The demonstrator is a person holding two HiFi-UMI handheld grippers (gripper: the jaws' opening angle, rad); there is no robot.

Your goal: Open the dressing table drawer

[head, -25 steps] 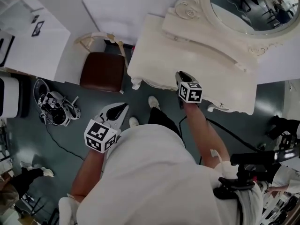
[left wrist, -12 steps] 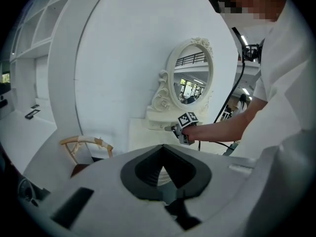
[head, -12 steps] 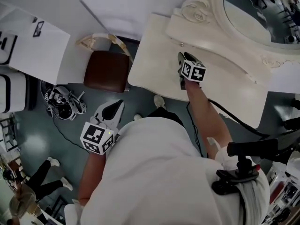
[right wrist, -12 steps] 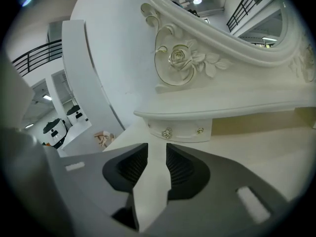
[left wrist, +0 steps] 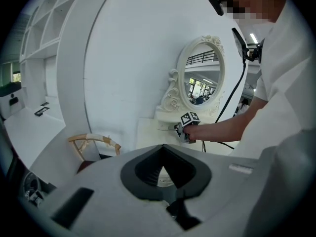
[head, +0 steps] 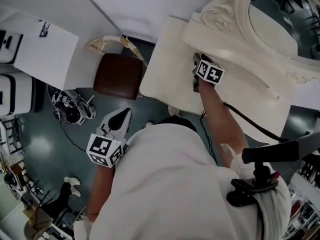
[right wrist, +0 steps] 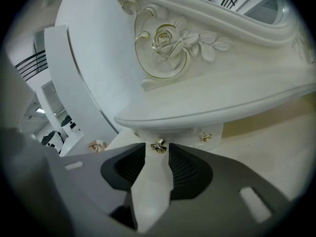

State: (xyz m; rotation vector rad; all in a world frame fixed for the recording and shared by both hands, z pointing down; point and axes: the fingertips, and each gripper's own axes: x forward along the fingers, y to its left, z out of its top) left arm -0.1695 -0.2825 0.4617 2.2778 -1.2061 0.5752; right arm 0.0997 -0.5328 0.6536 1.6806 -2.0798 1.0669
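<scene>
Drawer knob (right wrist: 158, 145) now sits between the parted right tongs (right wrist: 157, 151), freshly advanced across the counter (head: 162, 81). A clamp and pull look next. Left tongs (head: 121, 117) hang closed, empty.

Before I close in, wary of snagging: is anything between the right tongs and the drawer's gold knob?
Nothing visible. The gold knob sits right at the tips of the open right tongs, with nothing else in the gap.

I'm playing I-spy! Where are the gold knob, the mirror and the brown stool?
gold knob (right wrist: 158, 146): right gripper view, its shiny middle.
mirror (left wrist: 200, 80): left gripper view, the glass.
brown stool (head: 118, 76): head view, the seat.
</scene>
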